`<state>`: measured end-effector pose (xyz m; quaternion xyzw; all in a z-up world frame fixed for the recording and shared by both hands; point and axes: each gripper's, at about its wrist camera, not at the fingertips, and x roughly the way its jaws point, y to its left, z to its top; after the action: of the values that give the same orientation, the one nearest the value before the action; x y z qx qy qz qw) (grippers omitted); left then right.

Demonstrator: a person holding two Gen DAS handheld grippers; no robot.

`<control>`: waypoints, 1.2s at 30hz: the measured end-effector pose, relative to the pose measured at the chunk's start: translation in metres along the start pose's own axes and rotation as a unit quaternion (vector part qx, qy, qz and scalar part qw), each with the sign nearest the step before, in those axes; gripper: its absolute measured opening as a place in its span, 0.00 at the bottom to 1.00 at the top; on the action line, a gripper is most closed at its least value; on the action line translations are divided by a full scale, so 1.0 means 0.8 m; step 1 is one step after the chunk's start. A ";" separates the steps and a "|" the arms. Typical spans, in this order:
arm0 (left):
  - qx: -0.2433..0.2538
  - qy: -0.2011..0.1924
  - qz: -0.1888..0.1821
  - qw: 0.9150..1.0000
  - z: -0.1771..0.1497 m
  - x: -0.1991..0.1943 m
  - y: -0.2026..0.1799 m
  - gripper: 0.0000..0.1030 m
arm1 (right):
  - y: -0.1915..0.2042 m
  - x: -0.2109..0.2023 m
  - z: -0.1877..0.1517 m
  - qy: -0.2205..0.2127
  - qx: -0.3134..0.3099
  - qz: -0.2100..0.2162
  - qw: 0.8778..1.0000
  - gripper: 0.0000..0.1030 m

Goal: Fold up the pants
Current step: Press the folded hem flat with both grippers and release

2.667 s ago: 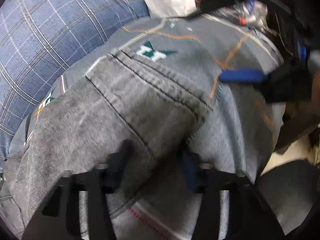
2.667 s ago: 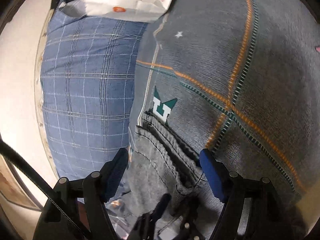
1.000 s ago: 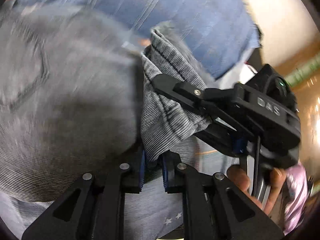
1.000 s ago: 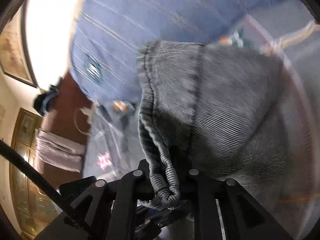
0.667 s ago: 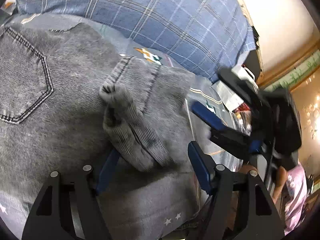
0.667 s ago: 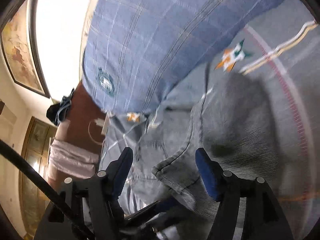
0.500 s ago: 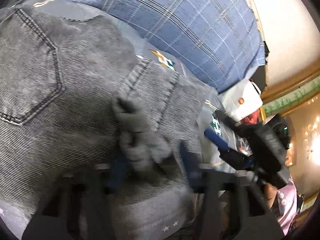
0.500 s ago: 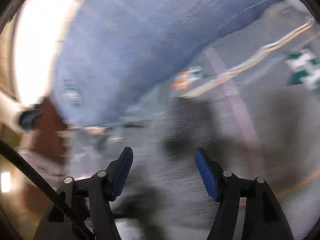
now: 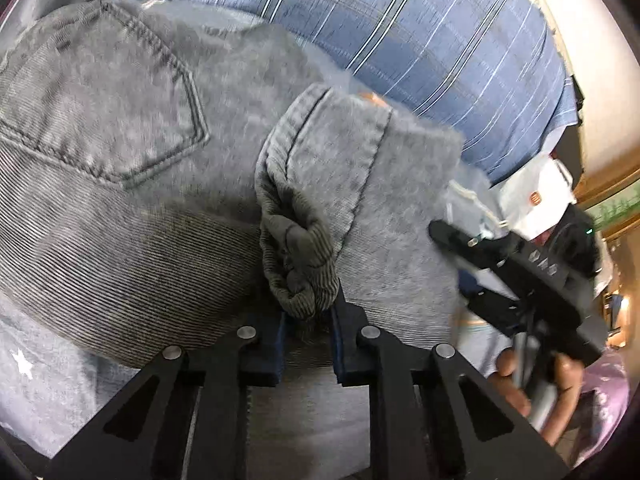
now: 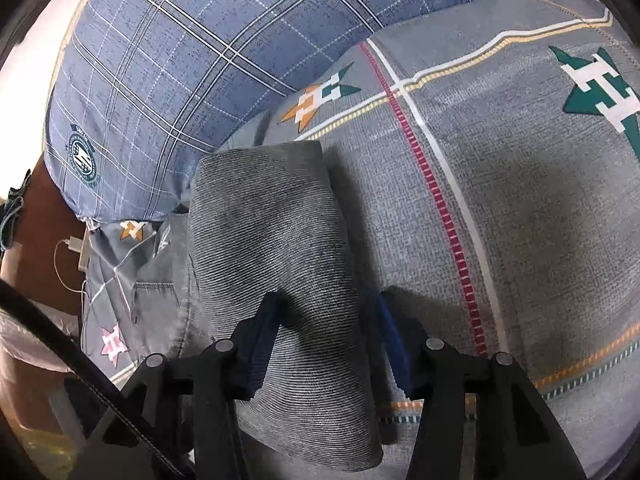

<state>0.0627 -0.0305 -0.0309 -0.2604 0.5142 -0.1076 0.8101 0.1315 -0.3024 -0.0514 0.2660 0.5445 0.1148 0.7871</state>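
A: What is shown in the left wrist view?

B: The grey washed-denim pants [image 9: 120,168] are seen spread on the grey patterned bedsheet [image 9: 24,364], beside a blue checked pillow [image 9: 400,28]. A bunched roll of the hem is clenched in the left gripper [image 9: 308,320], its jaws nearly together on the cloth. The right gripper [image 9: 516,280] is seen just beside the fold; its state cannot be told here.

A: And in the right wrist view?

B: A folded pant panel [image 10: 276,240] is straddled by the right gripper [image 10: 324,332], jaws parted, nothing grasped. The bunch should probably be pulled taut and laid flat, edges aligned, before it is released.
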 end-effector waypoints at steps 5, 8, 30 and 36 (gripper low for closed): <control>0.008 -0.042 0.055 0.998 0.004 -0.014 0.004 0.13 | -0.004 0.002 -0.002 0.015 0.001 0.003 1.000 0.50; 0.002 -0.023 0.060 0.998 -0.002 0.005 0.015 0.13 | -0.001 0.004 -0.003 0.015 -0.006 -0.001 1.000 0.50; 0.075 -0.002 0.012 0.997 -0.016 0.003 -0.030 0.30 | 0.015 -0.055 -0.006 -0.057 -0.078 -0.123 0.988 0.48; 0.065 -0.061 0.036 0.995 0.007 -0.028 -0.025 0.41 | 0.062 -0.071 0.008 -0.065 -0.115 -0.068 0.989 0.24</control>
<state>0.0598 -0.0356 -0.0009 -0.1947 0.4647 -0.0948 0.8585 0.1208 -0.2899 0.0221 0.1430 0.4922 0.1048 0.8522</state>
